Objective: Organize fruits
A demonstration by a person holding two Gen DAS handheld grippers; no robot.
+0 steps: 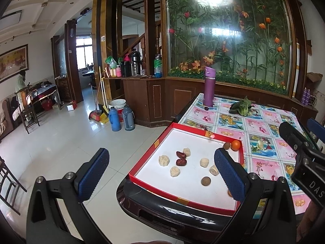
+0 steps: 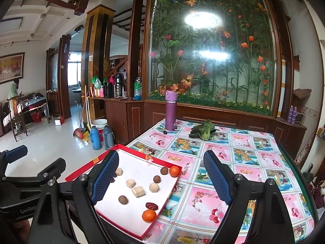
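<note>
Now, tongs: left tongs [image 1: 162,161] and right tongs [image 2: 162,174] both spread, empty.
Tray [image 2: 169,193]: below both.
Advice: right should straddle the orange [image 2: 148,215] squarely, then close gently.

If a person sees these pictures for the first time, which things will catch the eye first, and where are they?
First the red-rimmed tray at the near left corner of the table, holding two oranges, brown round fruits, red dates and pale lumps. Beyond it a purple bottle stands upright at the far edge of the flowered tablecloth, with a leafy green vegetable lying to its right. Both grippers hover open over the near edge.
</note>
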